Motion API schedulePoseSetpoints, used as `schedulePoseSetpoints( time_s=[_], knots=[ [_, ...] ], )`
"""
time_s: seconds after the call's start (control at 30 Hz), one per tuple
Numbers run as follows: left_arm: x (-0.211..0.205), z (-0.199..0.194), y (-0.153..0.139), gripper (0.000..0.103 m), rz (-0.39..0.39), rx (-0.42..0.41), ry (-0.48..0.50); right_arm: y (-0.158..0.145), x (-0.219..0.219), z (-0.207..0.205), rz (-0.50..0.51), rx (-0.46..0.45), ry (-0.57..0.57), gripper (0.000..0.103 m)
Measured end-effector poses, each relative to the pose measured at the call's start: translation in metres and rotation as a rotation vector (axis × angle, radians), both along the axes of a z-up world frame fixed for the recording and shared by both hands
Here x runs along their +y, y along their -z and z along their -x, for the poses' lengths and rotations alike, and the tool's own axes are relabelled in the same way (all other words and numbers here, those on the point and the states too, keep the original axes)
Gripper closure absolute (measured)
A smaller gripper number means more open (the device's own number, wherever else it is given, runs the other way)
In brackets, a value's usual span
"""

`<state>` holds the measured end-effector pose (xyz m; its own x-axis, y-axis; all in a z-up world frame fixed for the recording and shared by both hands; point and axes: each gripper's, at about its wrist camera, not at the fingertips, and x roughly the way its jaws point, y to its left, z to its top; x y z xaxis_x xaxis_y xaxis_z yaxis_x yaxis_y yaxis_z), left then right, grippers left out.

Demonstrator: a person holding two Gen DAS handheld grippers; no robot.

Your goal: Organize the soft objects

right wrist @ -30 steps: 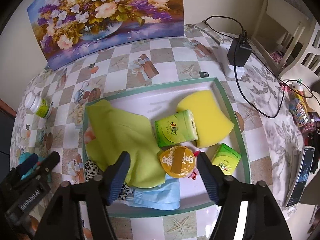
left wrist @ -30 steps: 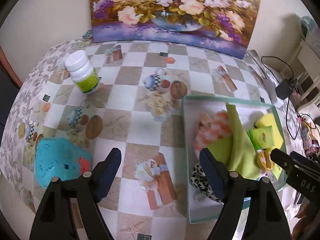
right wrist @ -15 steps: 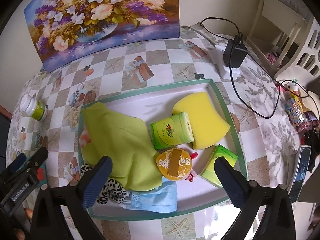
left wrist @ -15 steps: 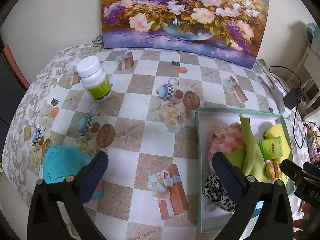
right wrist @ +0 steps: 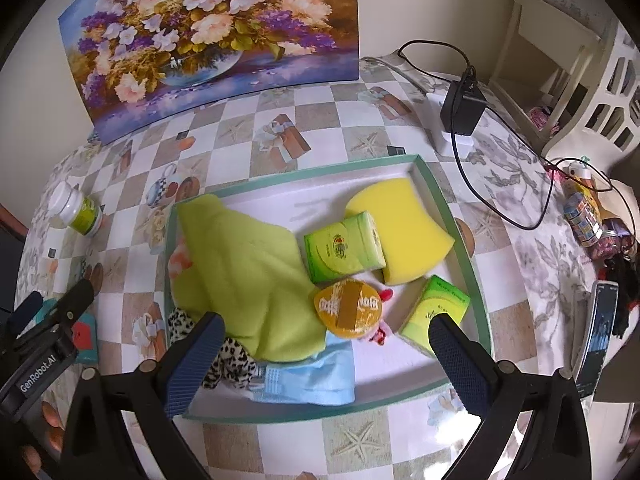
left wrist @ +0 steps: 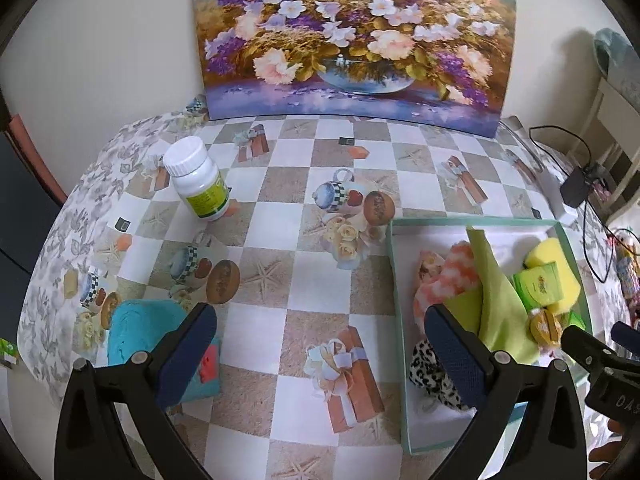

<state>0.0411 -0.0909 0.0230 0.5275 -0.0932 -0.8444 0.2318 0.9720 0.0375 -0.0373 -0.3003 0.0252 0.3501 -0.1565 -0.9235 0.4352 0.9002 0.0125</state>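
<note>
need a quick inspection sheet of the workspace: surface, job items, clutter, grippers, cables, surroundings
Surface: table under a checkered printed cloth.
Job's things: green-rimmed tray holds a green cloth, yellow sponge, two green tissue packs, an orange round packet, a blue face mask, a leopard-print fabric and a pink striped item. A teal cloth lies outside the tray.
Clutter: white pill bottle, upright.
Grippers: left gripper open over bare table; right gripper open over the tray; neither holds anything.
Cables: black adapter with a cord across the table edge.
Surroundings: flower painting leaning on the wall; white furniture.
</note>
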Motion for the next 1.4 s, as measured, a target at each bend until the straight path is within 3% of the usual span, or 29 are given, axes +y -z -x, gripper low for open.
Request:
schedulePoseSetpoints(
  time_s=[0.2, 0.4, 1.03, 1.4],
  knots=[
    [0.005, 0.016, -0.007, 0.000, -0.010, -0.021, -0.009, 0.001, 0.012, 0.014, 0.005, -0.003, -0.015, 0.000],
    [0.011, 0.038, -0.010, 0.000, -0.087, -0.046, -0.006, 0.001, 0.025, 0.031, 0.014, -0.009, -0.033, 0.000],
    [0.036, 0.080, -0.001, 0.000, -0.163, -0.009, -0.034, -0.001, 0.040, 0.065, 0.026, -0.023, -0.036, 0.000],
    [0.046, 0.079, 0.003, 0.000, -0.143, 0.022, -0.049, -0.004, 0.040, 0.067, 0.037, -0.032, -0.039, 0.000]
  ],
)
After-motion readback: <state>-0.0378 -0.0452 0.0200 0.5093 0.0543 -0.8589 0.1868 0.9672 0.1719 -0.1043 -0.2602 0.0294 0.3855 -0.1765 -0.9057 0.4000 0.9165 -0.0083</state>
